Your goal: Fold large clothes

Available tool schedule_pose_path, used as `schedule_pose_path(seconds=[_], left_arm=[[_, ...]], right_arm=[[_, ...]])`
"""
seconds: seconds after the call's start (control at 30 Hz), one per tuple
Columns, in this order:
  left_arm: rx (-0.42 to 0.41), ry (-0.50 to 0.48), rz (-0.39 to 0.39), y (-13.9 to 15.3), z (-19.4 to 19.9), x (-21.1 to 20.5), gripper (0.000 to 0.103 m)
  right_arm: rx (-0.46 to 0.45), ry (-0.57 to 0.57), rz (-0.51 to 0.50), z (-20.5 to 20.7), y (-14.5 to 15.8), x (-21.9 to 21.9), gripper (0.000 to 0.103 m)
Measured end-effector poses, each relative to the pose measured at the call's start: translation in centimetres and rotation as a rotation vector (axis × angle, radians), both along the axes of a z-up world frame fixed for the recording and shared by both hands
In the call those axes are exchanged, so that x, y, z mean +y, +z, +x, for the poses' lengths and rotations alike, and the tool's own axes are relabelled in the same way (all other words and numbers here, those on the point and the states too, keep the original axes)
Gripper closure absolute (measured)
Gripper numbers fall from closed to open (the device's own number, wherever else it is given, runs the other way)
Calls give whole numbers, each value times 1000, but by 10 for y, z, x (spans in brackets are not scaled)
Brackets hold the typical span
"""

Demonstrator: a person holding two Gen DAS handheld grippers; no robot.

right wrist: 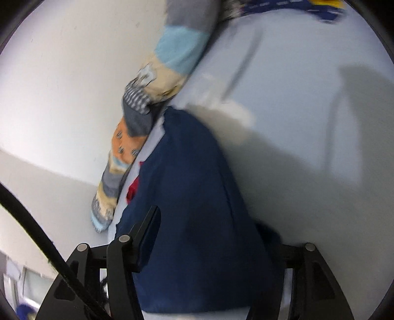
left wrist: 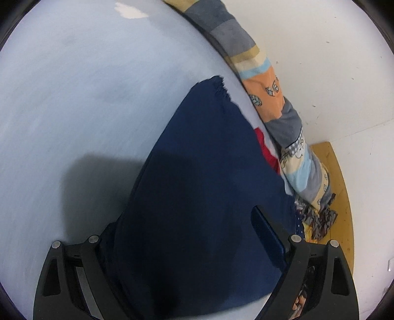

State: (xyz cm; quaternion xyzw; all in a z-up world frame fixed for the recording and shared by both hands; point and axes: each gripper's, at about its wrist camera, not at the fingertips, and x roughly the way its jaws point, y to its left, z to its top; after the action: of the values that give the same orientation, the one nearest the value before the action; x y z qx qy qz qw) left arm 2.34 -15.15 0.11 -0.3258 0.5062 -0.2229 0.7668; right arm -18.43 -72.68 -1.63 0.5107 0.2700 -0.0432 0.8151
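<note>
A navy blue garment [left wrist: 202,160] lies bunched on a pale blue bed sheet [left wrist: 73,98]. In the left wrist view it runs up between the fingers of my left gripper [left wrist: 187,221]. The jaws stand wide and the right finger [left wrist: 266,233] is clear of the cloth, while the left finger is hidden under it. In the right wrist view the same garment [right wrist: 192,172] fills the gap of my right gripper [right wrist: 211,221]. Its left finger [right wrist: 147,229] stands beside the cloth without pressing it, and the cloth covers the right finger. A red piece [right wrist: 133,189] peeks out beside the navy cloth.
A rolled patchwork blanket [left wrist: 283,123] in grey, orange and light blue lies along the white wall [left wrist: 332,61]. Patterned clothes [left wrist: 320,216] are piled by a wooden board [left wrist: 339,184]. A blue and yellow cloth [right wrist: 320,7] lies at the far end. A black cable [right wrist: 37,233] crosses the lower left.
</note>
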Motion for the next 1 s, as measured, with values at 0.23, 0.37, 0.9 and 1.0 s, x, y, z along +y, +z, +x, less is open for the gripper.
schedule_pose_path(seconds=[0.23, 0.37, 0.9, 1.0], left_arm=[[-63, 8, 96, 9, -5, -1, 86], [-114, -13, 106, 30, -20, -1, 90], [-45, -64, 217, 20, -139, 94, 56], [-138, 17, 335, 50, -151, 122, 54]], right_arm=[[40, 63, -176, 10, 22, 19, 87], [-45, 89, -210, -6, 48, 33, 89], [276, 70, -230, -170, 29, 50, 59], [285, -37, -334, -203, 52, 42, 59]])
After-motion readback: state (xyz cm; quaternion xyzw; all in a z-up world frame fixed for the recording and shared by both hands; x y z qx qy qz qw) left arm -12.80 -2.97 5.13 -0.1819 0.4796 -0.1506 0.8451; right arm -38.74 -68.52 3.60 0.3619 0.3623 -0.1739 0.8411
